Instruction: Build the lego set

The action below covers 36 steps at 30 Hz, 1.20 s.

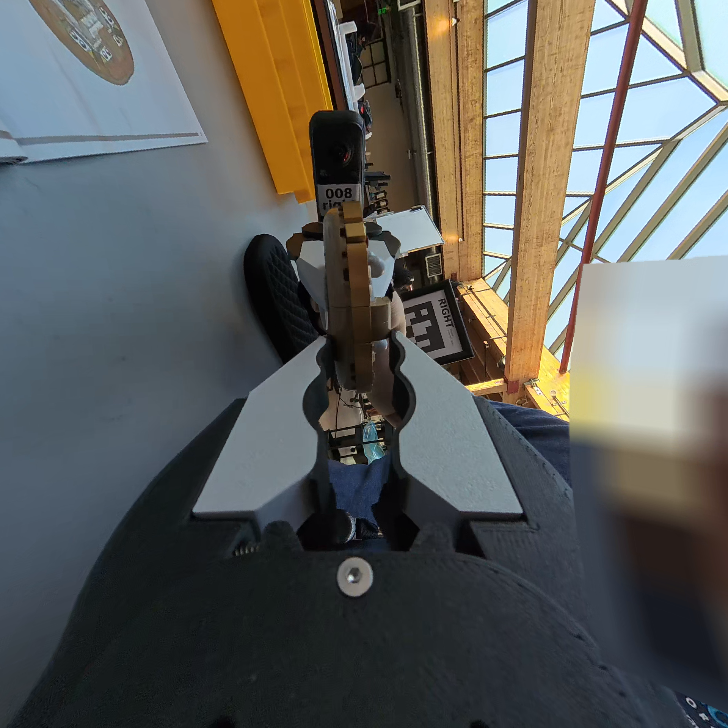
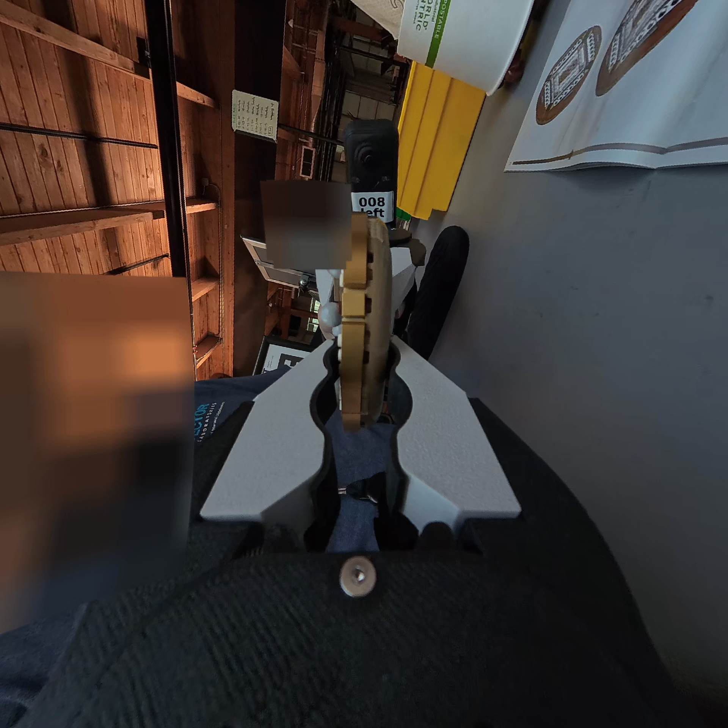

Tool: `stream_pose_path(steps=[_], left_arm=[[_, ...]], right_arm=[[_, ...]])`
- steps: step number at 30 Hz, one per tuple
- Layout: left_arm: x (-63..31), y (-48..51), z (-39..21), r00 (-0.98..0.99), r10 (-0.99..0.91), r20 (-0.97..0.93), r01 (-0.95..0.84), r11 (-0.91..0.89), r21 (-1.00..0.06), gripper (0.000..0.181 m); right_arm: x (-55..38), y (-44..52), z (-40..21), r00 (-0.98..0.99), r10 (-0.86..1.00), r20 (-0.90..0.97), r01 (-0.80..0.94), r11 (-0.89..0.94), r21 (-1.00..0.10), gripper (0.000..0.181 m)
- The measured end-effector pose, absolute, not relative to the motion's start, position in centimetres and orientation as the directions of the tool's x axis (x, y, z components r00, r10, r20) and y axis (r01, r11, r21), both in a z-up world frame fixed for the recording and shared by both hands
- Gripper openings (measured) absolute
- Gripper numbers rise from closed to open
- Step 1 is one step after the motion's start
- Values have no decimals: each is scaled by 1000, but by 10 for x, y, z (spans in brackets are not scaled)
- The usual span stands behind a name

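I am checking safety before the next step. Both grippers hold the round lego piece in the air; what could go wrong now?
1. The lego assembly is gripped only at its thin edges by the left gripper and right gripper; uneven pull could split its layers.
2. It is held off the grey table; a slip would probably drop it.

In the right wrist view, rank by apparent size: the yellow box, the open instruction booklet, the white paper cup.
1. Instruction booklet, largest, though cut off by the frame.
2 and 3. Yellow box and white paper cup look about alike; the cup is cropped and partly covers the box, so no firm ranking.
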State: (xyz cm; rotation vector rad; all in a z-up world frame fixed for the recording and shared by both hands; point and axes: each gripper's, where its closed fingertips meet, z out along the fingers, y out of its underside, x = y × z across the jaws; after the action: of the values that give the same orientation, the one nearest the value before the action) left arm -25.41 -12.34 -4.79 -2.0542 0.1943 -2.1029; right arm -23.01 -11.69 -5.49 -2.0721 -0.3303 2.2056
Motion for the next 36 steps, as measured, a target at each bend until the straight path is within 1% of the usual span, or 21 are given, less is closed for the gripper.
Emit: stream_pose_path(steps=[1, 7, 9, 11, 15, 17, 20, 24, 25, 26, 27, 29, 34, 36], left_arm=[[-254, -123, -48, -16, -235, 972, 51, -971, -234, 26], [-255, -132, -39, -52, -275, 960, 22, -961, -274, 28], [-259, -125, -37, -78, -246, 966, 73, -968, -240, 34], [-260, -121, -40, -84, -219, 972, 89, -973, -212, 31], [-254, -127, -48, -75, -210, 975, 47, -977, -207, 28], [-255, -127, -49, -81, -208, 975, 46, -978, -205, 27], [-255, -127, -50, -58, -233, 971, 39, -972, -231, 26], [-255, -124, -50, -60, -216, 975, 54, -976, -213, 27], [-255, -124, -51, -62, -209, 976, 58, -977, -206, 28], [-255, -122, -51, -60, -206, 977, 65, -977, -202, 35], [-255, -122, -52, -54, -207, 977, 68, -977, -203, 37], [-255, -120, -51, -71, -189, 979, 80, -980, -184, 28], [-255, -123, -52, -95, -174, 980, 75, -983, -167, 28], [-256, -120, -51, -111, -147, 983, 90, -986, -137, 29]], right_arm=[[-230, -117, -55, -71, 224, -972, 78, -970, -229, 20], [-230, -121, -47, -139, 229, -963, 80, -967, -242, 20], [-231, -119, -49, -127, 234, -964, 70, -967, -244, 20], [-230, -117, -52, -115, 236, -965, 64, -968, -244, 20], [-231, -118, -55, -95, 236, -967, 71, -967, -243, 20], [-231, -118, -56, -92, 232, -968, 70, -969, -239, 19], [-231, -118, -58, -95, 225, -970, 71, -970, -232, 19], [-231, -117, -58, -92, 227, -970, 61, -971, -233, 19], [-231, -117, -58, -87, 232, -969, 61, -969, -238, 19], [-231, -117, -58, -87, 233, -968, 62, -969, -239, 19], [-232, -118, -58, -91, 231, -969, 64, -969, -237, 19], [-233, -119, -60, -82, 229, -970, 66, -970, -235, 19], [-233, -119, -60, -83, 228, -970, 67, -970, -234, 19], [-233, -119, -60, -78, 232, -970, 67, -969, -237, 20]])
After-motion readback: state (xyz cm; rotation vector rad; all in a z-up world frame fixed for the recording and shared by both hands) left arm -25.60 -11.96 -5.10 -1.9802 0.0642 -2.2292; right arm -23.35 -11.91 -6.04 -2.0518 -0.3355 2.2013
